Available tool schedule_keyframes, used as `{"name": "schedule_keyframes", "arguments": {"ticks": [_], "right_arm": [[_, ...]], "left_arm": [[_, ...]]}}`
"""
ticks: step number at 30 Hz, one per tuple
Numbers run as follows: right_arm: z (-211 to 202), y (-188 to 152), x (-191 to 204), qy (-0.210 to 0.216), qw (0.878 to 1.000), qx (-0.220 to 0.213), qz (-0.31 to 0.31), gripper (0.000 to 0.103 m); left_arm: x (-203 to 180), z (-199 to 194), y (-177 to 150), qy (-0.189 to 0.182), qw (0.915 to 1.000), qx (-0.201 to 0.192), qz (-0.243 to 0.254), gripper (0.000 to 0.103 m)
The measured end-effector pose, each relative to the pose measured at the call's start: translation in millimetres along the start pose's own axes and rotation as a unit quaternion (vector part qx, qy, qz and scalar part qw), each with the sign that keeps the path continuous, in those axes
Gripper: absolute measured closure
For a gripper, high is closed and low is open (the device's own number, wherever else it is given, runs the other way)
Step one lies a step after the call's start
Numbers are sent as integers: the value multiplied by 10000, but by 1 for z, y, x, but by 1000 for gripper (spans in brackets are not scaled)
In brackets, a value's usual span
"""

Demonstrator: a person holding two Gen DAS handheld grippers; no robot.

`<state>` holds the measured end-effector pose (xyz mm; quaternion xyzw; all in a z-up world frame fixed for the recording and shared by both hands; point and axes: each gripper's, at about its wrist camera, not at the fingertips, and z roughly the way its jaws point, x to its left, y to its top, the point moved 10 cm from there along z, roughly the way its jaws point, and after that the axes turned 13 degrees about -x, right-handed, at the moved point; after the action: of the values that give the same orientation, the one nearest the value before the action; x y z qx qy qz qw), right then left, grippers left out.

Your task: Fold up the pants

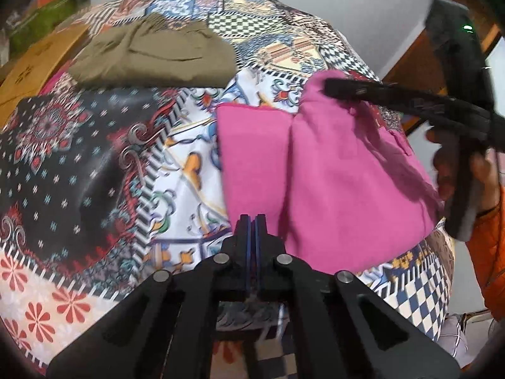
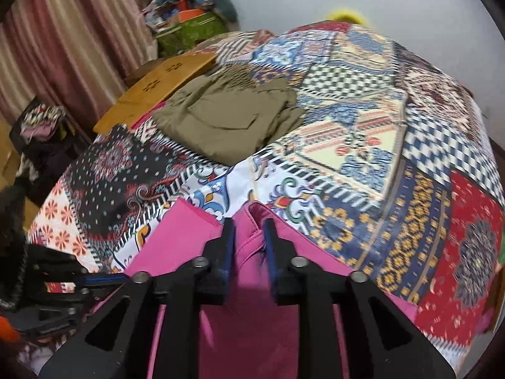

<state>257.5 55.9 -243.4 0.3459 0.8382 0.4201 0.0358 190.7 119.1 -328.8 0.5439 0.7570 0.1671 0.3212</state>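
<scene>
Pink pants [image 1: 341,173] lie on the patchwork bedspread [image 1: 94,164], partly folded, with one layer lifted toward the right. My left gripper [image 1: 252,221] is shut and empty, just left of the pants' near edge. My right gripper [image 2: 249,224] is a little open, its fingers on either side of a raised fold of the pink pants [image 2: 252,284]. In the left wrist view the right gripper [image 1: 334,86] reaches in from the right over the pants' far corner. The left gripper shows at the left edge of the right wrist view [image 2: 94,279].
Folded olive-green pants [image 1: 151,57] lie farther back on the bed, also in the right wrist view [image 2: 230,117]. A wooden board [image 2: 154,94] sits at the bed's far left. A green container [image 2: 192,31] and a striped curtain [image 2: 63,47] stand beyond.
</scene>
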Motion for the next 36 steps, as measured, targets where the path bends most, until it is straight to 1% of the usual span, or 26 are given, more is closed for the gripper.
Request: {"name": "schedule_keyframes", "arguments": {"ticks": [1,2,3,5,7,10,12,13,15,18,21,23,25,27,29,31,36], "right_arm": [[-10,4,-1,-21,9999,-137,3,60],[-22,9,-2,-60,9995,-323,-31,60],[-31,11,-4,-97,9990,-424,-70,60],[-53,14,-11,-224,9978,-625,-88,60],[-74,14,-21,-378,9961,-789,-66,60],[-93,5,-38,-599,9941,-903,29,60],[-101,-9,-50,-772,9933,-854,96,60],[-102,-18,-55,-794,9935,-804,168,60],[-99,-34,-59,-746,9944,-670,327,60],[-87,-56,-62,-660,9958,-453,448,60],[-73,-72,-65,-457,9966,-255,630,60],[-64,-78,-67,-384,9964,-196,724,60],[-60,-79,-69,-373,9963,-212,738,63],[-56,-80,-71,-344,9960,-237,786,63],[-52,-84,-73,-370,9963,-205,753,63],[-51,-86,-73,-402,9964,-179,727,65],[-62,-86,-75,-445,9957,-116,803,66]], "left_arm": [[1,-3,0,-17,10000,-5,-34,102],[2,-6,2,12,10000,-35,-38,102],[3,-12,9,99,9999,-135,19,102],[0,-20,21,132,9994,-290,107,102],[-9,-29,36,76,9987,-464,197,102],[-32,-33,58,-85,9972,-642,385,101],[-55,-25,67,-330,9965,-600,480,101],[-64,-19,69,-416,9963,-549,518,101],[-85,-1,70,-550,9958,-377,631,101],[-113,18,66,-759,9938,-217,781,101],[-129,32,62,-798,9920,-143,966,101],[-128,45,58,-656,9929,-21,995,101],[-116,57,56,-521,9946,125,891,101],[-102,65,53,-432,9962,214,723,101],[-95,68,51,-447,9968,251,605,100],[-88,69,52,-298,9976,192,596,100],[-85,64,52,-386,9979,221,466,100]]}}
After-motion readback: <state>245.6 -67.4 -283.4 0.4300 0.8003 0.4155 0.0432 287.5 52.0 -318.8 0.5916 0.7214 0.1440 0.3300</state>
